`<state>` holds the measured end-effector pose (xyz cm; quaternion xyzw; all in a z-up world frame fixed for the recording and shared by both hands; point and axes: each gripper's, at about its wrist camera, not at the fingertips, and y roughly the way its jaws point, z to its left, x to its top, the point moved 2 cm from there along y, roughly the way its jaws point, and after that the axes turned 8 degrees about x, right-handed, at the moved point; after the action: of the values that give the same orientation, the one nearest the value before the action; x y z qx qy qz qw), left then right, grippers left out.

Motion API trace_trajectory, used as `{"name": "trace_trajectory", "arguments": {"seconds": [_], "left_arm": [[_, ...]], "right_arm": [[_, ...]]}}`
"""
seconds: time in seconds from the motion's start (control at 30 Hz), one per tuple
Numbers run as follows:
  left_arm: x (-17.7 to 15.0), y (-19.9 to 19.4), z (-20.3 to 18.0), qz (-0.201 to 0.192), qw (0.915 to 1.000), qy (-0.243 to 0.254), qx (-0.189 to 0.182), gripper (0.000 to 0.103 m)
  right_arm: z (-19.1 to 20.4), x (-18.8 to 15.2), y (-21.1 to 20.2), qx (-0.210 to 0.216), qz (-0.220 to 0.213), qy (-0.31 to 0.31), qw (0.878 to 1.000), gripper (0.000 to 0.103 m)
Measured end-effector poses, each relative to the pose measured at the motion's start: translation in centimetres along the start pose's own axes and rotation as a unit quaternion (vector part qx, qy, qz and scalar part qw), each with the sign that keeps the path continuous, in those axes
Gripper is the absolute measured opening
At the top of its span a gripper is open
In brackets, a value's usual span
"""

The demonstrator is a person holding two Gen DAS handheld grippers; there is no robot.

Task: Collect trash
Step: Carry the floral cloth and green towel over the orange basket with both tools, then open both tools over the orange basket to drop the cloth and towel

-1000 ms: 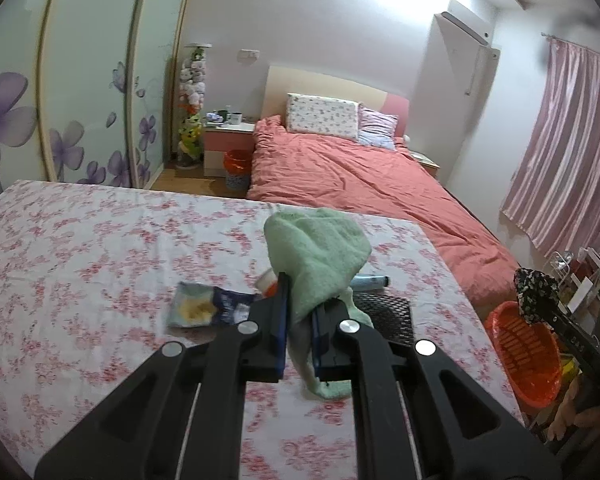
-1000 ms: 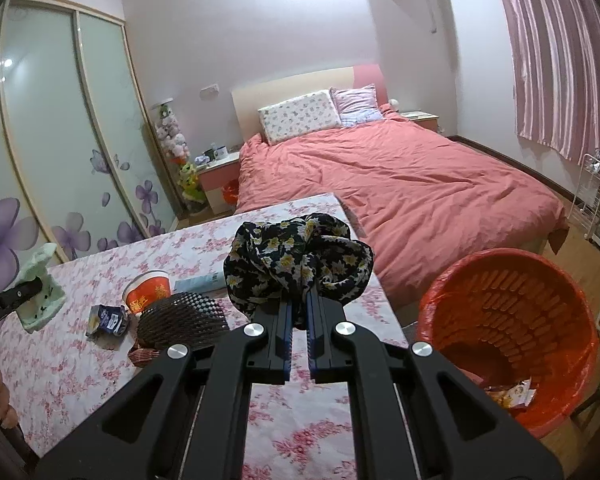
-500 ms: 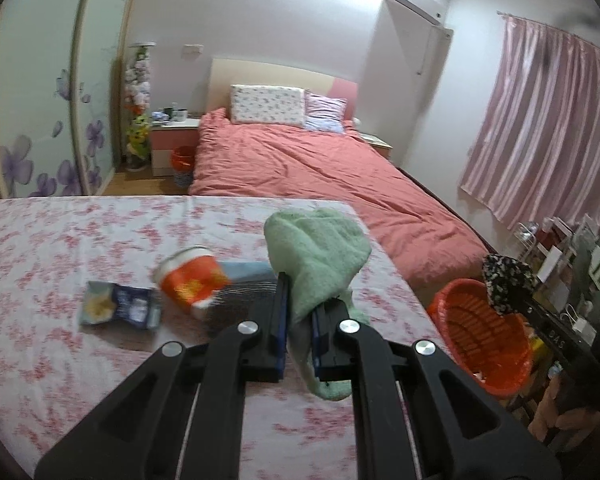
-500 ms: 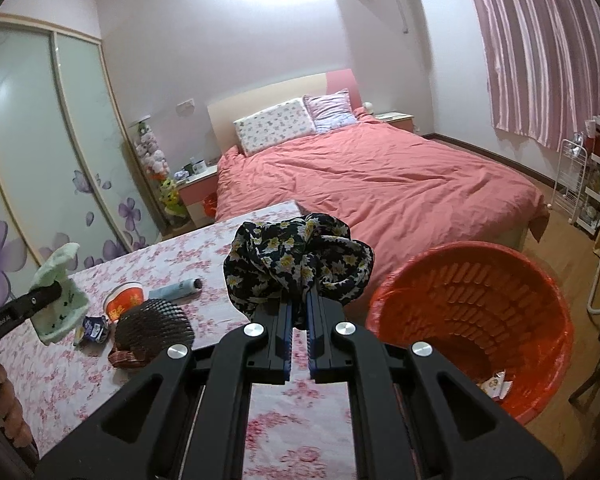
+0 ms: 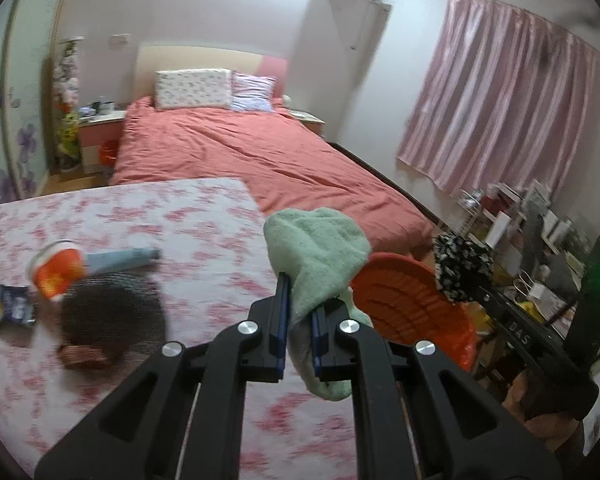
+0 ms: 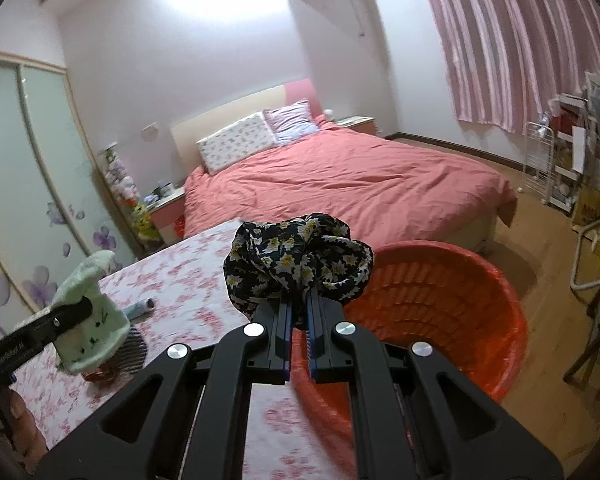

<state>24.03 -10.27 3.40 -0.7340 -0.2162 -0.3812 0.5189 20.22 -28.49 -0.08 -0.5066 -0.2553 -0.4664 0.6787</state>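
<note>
My left gripper [image 5: 299, 312] is shut on a pale green cloth [image 5: 316, 256] and holds it above the table's right edge; the cloth also shows in the right wrist view [image 6: 90, 312]. My right gripper [image 6: 299, 316] is shut on a black floral cloth [image 6: 300, 252], held at the near rim of the orange basket [image 6: 440, 300]. The basket [image 5: 404, 300] stands on the floor beside the table, and the floral cloth [image 5: 462, 268] hangs above its right side. On the table lie a red cup [image 5: 54, 270], a blue tube [image 5: 120, 258], a snack packet [image 5: 8, 306] and a dark brush [image 5: 112, 312].
The table [image 5: 160, 216] has a pink floral cover. A red bed [image 6: 340, 184] lies beyond it. A wire shelf with clutter [image 6: 560, 168] stands at the right under pink curtains [image 5: 500, 112]. A wardrobe [image 6: 28, 184] is at the left.
Both grippers have moved right towards the orange basket with their cloths still held. The basket now looms larger in both views and the table items have slid left.
</note>
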Motion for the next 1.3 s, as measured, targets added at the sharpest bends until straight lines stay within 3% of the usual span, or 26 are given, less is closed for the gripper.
{"name": "trace_trajectory", "arguments": {"seconds": [0.33, 0.9, 0.97, 1.03, 1.13, 1.3], "left_arm": [[-1.2, 4.6, -7.0, 0.035, 0.9976, 0.036, -0.047, 0.010], [-2.2, 9.8, -11.7, 0.072, 0.9933, 0.057, -0.070, 0.010], [-2.4, 10.8, -12.0, 0.081, 0.9926, 0.060, -0.068, 0.011], [-2.8, 11.6, -12.0, 0.090, 0.9921, 0.058, -0.065, 0.013], [-3.1, 12.5, -12.0, 0.102, 0.9914, 0.055, -0.062, 0.022], [-3.5, 12.9, -10.9, 0.106, 0.9918, 0.049, -0.052, 0.033]], "right_arm": [[-4.2, 0.2, 0.0, -0.031, -0.008, 0.036, 0.999, 0.006], [-8.2, -0.1, 0.9, -0.038, 0.000, 0.078, 0.996, 0.006], [-8.8, -0.2, 1.4, -0.040, 0.008, 0.083, 0.996, 0.009], [-9.2, -0.4, 1.9, -0.042, 0.023, 0.092, 0.995, 0.027], [-9.7, -0.8, 2.0, -0.041, 0.030, 0.098, 0.994, 0.039], [-9.7, -1.2, 1.6, -0.044, 0.033, 0.098, 0.994, 0.044]]}}
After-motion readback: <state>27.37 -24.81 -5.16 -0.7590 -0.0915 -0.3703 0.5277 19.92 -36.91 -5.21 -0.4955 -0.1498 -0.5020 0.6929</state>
